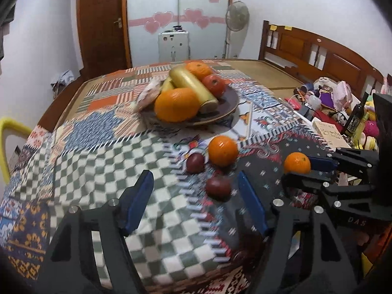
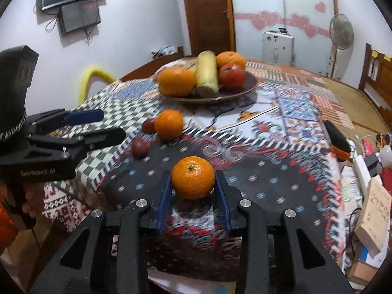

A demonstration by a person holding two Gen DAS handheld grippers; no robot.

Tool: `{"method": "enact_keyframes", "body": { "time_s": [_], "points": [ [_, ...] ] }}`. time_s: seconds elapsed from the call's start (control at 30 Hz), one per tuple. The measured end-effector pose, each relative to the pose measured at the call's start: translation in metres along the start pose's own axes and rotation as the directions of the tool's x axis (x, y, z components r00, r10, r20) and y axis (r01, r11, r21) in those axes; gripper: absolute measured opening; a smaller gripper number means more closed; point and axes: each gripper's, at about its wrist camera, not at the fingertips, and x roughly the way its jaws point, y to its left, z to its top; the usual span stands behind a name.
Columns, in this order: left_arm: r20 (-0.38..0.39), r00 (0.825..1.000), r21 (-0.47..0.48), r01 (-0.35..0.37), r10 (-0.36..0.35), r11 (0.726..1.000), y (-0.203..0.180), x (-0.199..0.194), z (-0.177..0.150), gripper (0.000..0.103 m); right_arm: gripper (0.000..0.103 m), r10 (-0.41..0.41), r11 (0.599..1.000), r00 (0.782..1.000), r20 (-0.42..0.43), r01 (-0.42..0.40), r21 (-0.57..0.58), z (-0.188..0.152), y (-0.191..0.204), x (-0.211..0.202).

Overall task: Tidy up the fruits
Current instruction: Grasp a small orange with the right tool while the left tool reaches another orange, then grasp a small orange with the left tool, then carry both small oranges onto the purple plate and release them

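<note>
A dark plate [image 1: 229,109] [image 2: 245,89] at the far side of the table holds oranges, a red apple and a yellow corn cob. A loose orange [image 1: 223,150] [image 2: 169,123] and two dark red fruits [image 1: 218,187] [image 2: 139,147] lie on the patchwork cloth. My right gripper [image 2: 193,183] is shut on a small orange [image 2: 193,177] [image 1: 297,163], held just above the cloth. My left gripper [image 1: 196,183] is open and empty, with the nearer dark red fruit between its fingertips, a little ahead of them.
A black and orange tool [image 2: 336,137] lies on the cloth's right side. Toys, a dark bottle [image 1: 355,117] and a box [image 2: 374,210] crowd the right edge. A yellow chair back [image 1: 9,132] stands at the left. A bed headboard [image 1: 318,54] is behind.
</note>
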Motion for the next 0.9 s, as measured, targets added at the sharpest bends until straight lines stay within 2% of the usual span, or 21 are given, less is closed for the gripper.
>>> {"method": "enact_keyframes", "body": {
  "time_s": [0.27, 0.5, 0.57, 0.67, 0.9],
  "points": [
    [-0.018, 0.999, 0.031, 0.029, -0.029, 0.999, -0.018, 0.031, 0.025, 0.070, 0.032, -0.041, 0.998, 0.999, 0.033, 0.039, 0.052, 0.010, -0.029, -0.007],
    [-0.067, 0.997, 0.051, 0.035, -0.031, 0.998, -0.025, 0.058, 0.031, 0.054, 0.032, -0.049, 0.996, 0.998, 0.037, 0.046, 0.076, 0.013, -0.042, -0.006],
    [-0.079, 0.996, 0.057, 0.037, -0.032, 0.998, -0.026, 0.063, 0.031, 0.046, 0.032, -0.048, 0.996, 0.998, 0.037, 0.045, 0.077, 0.013, -0.043, -0.004],
    [-0.077, 0.997, 0.062, 0.023, -0.018, 0.998, -0.027, 0.067, 0.029, 0.039, 0.032, -0.046, 0.997, 0.998, 0.040, 0.044, 0.070, 0.015, -0.044, -0.004],
    [-0.069, 0.996, 0.038, 0.053, -0.051, 0.998, -0.023, 0.062, 0.029, 0.037, 0.032, -0.044, 0.997, 0.997, 0.057, 0.041, 0.063, 0.028, -0.045, 0.000]
  ]
}}
